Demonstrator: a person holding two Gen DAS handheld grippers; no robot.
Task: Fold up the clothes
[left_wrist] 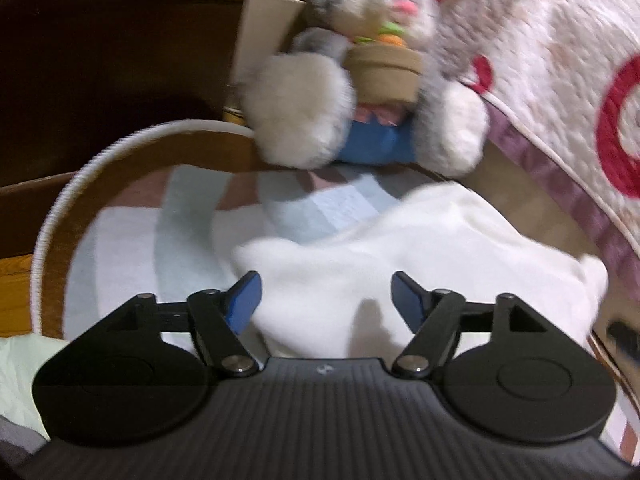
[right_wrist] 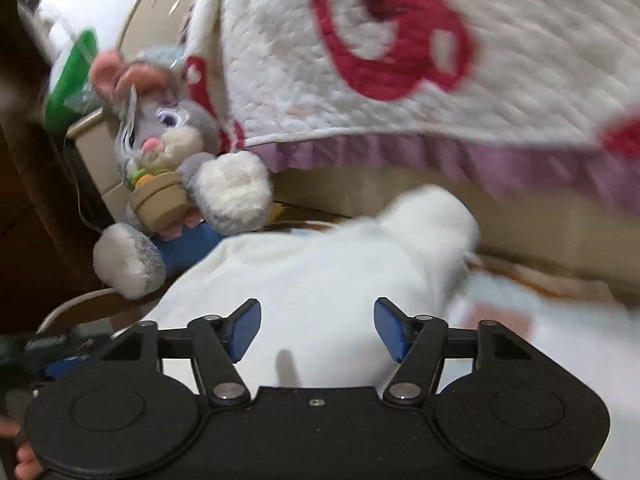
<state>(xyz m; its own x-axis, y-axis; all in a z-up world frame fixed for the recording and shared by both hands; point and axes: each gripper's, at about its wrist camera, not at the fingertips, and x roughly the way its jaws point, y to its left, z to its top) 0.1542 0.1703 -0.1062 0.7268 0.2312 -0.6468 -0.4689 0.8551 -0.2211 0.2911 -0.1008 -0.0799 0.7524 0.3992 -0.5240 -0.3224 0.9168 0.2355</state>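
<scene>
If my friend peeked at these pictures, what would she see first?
Probably the fluffy grey bunny toy hugging a little carrot pot, sitting on the floor against the bed. Next, the quilt with big red shapes hanging over the bed's edge, above everything. Then the white garment lying rumpled on the striped round rug, with both open tongs just over it.

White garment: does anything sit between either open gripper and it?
Nothing visible. The white garment lies directly ahead of the left gripper and right gripper, jaws open. The plush rabbit sits beyond it.

1 garment (left_wrist: 420,248), 1 plush (left_wrist: 360,60), 1 rug (left_wrist: 160,232)
</scene>
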